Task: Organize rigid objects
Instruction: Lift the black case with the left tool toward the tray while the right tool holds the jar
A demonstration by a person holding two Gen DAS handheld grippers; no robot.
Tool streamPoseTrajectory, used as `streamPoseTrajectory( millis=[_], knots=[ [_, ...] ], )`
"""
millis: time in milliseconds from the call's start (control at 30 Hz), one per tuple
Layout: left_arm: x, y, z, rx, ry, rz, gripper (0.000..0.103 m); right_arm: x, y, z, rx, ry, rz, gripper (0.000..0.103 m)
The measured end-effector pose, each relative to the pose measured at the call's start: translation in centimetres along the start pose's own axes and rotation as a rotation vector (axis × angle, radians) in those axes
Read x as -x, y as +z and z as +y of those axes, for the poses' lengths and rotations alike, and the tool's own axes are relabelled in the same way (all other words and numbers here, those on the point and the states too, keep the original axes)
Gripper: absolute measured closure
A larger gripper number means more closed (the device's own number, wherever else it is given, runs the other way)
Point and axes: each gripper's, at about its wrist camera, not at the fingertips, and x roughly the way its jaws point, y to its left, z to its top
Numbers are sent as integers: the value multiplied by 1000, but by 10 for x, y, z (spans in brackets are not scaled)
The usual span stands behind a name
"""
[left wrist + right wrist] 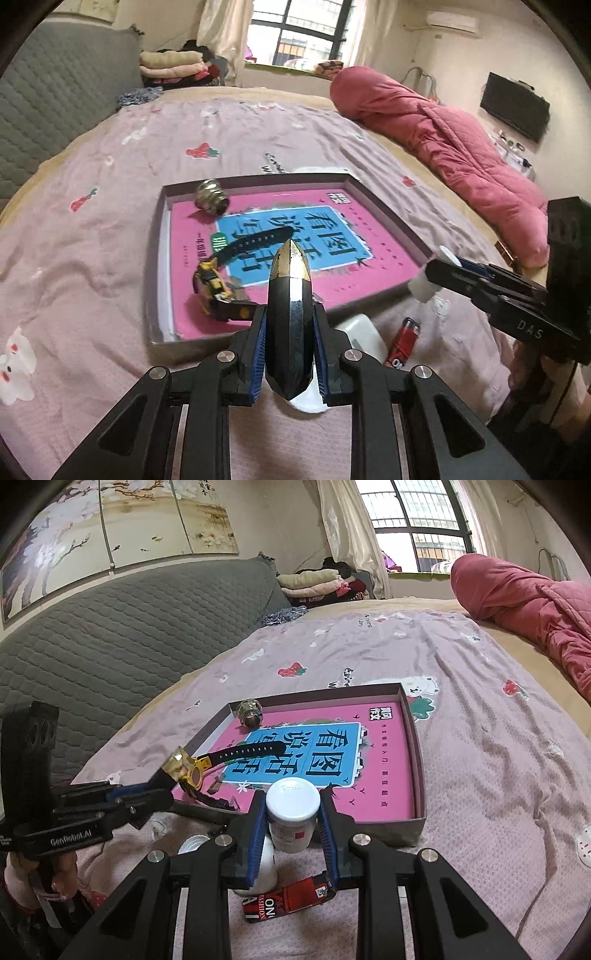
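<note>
My left gripper [289,310] is shut on a black faceted object with a gold tip [290,288], held above the near edge of a shallow box [258,181]. The box holds a pink book, a metal fitting [212,197] and a watch [221,273] with a yellow case and black strap. My right gripper [293,801] is shut on a small white-capped bottle [293,812] just in front of the box's near wall [406,830]. In the right wrist view the left gripper [162,781] carries the gold-tipped object [177,764] beside the watch [197,775].
On the bed cover before the box lie a red lighter [291,901] and a white container [364,336]. A pink quilt [461,147] is rolled along the far right edge. A grey padded headboard [129,627] runs along the left.
</note>
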Motion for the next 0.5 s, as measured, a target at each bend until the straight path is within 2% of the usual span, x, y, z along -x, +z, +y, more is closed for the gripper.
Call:
streamPoseTrajectory(
  millis=[233, 500],
  knots=[
    [3, 5, 13, 27, 16, -22, 80, 1, 1, -4, -7, -13, -4, 75],
    [3, 7, 37, 86, 74, -23, 80, -1, 1, -6, -17, -19, -1, 75]
  ],
)
